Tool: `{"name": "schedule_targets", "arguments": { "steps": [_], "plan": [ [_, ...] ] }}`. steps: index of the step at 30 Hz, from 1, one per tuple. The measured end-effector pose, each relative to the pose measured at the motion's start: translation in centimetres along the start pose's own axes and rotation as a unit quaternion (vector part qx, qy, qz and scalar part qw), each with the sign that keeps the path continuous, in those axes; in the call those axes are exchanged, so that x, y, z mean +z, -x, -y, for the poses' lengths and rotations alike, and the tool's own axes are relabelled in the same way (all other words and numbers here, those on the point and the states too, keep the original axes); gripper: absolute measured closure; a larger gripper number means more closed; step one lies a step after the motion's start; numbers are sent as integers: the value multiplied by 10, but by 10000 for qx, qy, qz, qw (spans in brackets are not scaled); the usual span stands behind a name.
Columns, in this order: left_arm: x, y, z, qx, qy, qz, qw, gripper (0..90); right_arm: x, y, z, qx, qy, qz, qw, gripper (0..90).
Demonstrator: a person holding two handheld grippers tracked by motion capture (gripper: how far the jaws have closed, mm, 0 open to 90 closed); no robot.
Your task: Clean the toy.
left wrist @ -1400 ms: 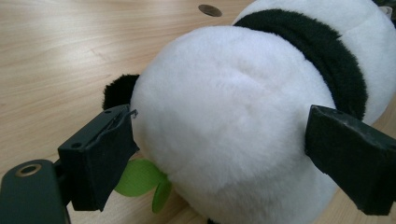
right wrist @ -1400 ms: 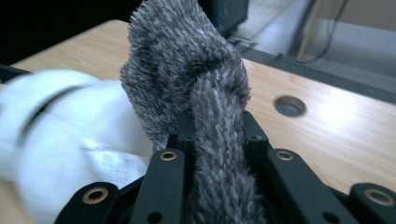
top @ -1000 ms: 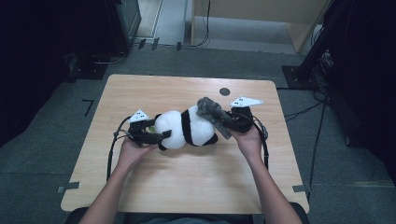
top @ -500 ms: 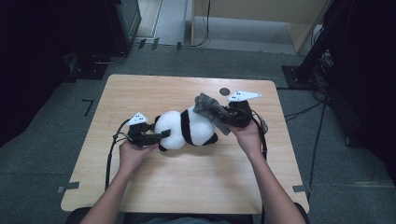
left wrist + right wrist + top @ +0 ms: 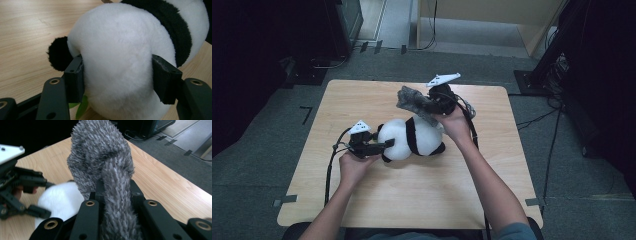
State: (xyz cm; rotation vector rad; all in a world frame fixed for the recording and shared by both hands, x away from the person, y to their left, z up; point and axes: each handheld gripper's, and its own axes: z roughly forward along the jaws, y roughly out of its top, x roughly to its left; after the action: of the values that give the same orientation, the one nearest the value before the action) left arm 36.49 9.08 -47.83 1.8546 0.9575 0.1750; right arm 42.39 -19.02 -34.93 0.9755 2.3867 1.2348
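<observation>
Centrally on the table, left gripper clasps the panda; right gripper pinches grey fur.

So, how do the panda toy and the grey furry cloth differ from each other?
The panda toy is white with black parts and round; the grey furry cloth is one colour, long and limp. The panda lies on the table, squeezed by the left gripper; the cloth is lifted above it, pinched in the right gripper. Both look soft and fluffy.
</observation>
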Motion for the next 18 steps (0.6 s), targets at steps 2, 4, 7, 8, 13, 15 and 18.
{"name": "schedule_targets", "arguments": {
  "steps": [2,4,7,8,13,15,18],
  "plan": [
    [-1,1,0,78,-21,-14,10000,368,7,-2,-6,-20,-23,-43,10000,766],
    [-1,2,0,151,-43,-20,9999,370,18,-5,-12,-62,-75,-93,9999,765],
    [-2,2,0,172,-62,-12,9998,370,31,-9,-19,-115,-157,-182,9996,763],
    [-2,2,0,174,-71,-17,9998,371,36,-11,-21,-111,-209,-211,9995,761],
    [-2,4,0,148,-62,-41,9999,371,62,-22,-26,-185,-394,-357,9984,760],
    [-2,4,0,159,-71,-47,9998,372,72,-27,-26,-215,-499,-410,9977,760],
    [-2,4,0,175,-72,-60,9998,371,85,-37,-26,-310,-640,-487,9963,760]
  ]
}}
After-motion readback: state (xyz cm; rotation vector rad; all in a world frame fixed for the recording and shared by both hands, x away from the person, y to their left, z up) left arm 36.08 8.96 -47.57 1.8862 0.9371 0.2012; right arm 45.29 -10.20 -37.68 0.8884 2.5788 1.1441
